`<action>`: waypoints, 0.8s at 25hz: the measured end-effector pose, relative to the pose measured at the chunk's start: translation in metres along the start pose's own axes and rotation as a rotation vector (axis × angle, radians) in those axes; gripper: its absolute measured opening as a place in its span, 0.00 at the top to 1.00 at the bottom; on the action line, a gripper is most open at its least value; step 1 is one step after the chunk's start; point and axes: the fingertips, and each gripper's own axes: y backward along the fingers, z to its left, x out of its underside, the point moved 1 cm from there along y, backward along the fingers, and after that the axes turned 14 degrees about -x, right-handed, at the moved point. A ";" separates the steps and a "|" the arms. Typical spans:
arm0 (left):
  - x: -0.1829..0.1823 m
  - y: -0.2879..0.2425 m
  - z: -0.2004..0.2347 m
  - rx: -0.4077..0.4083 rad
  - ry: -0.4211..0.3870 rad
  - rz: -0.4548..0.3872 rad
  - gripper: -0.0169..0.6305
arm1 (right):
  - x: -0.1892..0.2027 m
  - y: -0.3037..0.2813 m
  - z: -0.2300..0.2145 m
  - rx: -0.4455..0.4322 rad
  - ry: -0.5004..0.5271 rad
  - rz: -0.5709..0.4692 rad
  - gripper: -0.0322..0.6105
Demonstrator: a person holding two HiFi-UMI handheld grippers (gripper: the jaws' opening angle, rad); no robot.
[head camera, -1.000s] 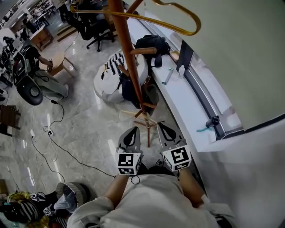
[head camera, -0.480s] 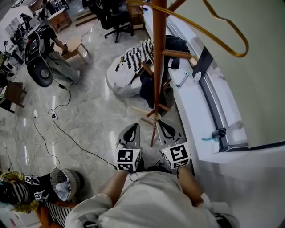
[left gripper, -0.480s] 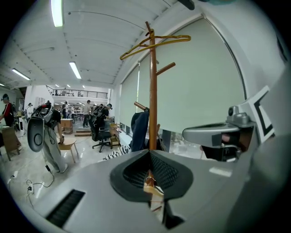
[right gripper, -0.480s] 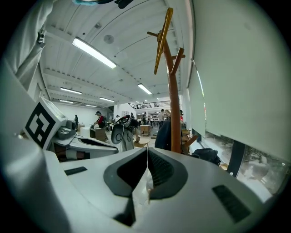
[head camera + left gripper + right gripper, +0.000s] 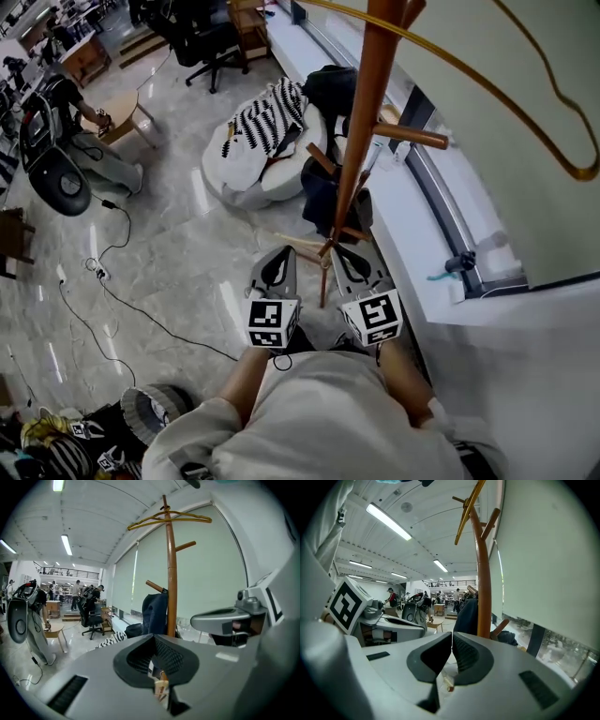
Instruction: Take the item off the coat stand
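The floor (image 5: 178, 253) is pale grey polished stone in a big open office with strip lights overhead. The tall brown wooden coat stand (image 5: 367, 131) rises from it, hard against a long white table (image 5: 398, 220) that runs beneath pale roller blinds (image 5: 206, 573).

A thin yellow wire hanger (image 5: 469, 510) sits on the very top of the stand, its arms spread well out past the pole. Lower down, a dark blue garment (image 5: 154, 613) hangs from a peg on the stand's far side, close against the pole. Another bare wooden peg (image 5: 412, 138) points out over the white table.

Just beyond the stand lies a white beanbag (image 5: 246, 164) with a black-and-white striped cloth (image 5: 267, 108) draped on it, and a black backpack (image 5: 330, 89) lies beside that, near the table's edge. Farther off from the stand are a black wheeled office chair (image 5: 208, 42) and a small round wooden table (image 5: 117, 111) with a seated person beside it. Black cables (image 5: 112, 281) trail across the floor well to the stand's left.

On the person's side of the stand, the left tongs (image 5: 275, 264) and the right tongs (image 5: 349, 262) are held low and side by side, just short of its splayed wooden feet (image 5: 323, 253), which lie between and just ahead of them. Both tongs are closed, pads together with nothing between them. The pole and pegs stand between the tongs and the garment.
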 end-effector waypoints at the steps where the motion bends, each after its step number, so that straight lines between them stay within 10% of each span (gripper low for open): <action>1: 0.000 -0.006 0.005 0.014 -0.001 0.001 0.96 | 0.000 -0.007 -0.001 0.010 -0.004 0.007 0.94; 12: 0.014 -0.044 0.059 0.097 0.007 0.045 0.96 | 0.015 -0.062 -0.017 0.160 -0.058 0.094 0.93; 15: 0.019 -0.053 0.073 0.119 0.007 0.067 0.96 | 0.019 -0.080 -0.019 0.193 -0.087 0.115 0.71; 20: 0.029 -0.067 0.085 0.170 -0.020 0.081 0.96 | 0.027 -0.091 -0.028 0.293 -0.127 0.116 0.66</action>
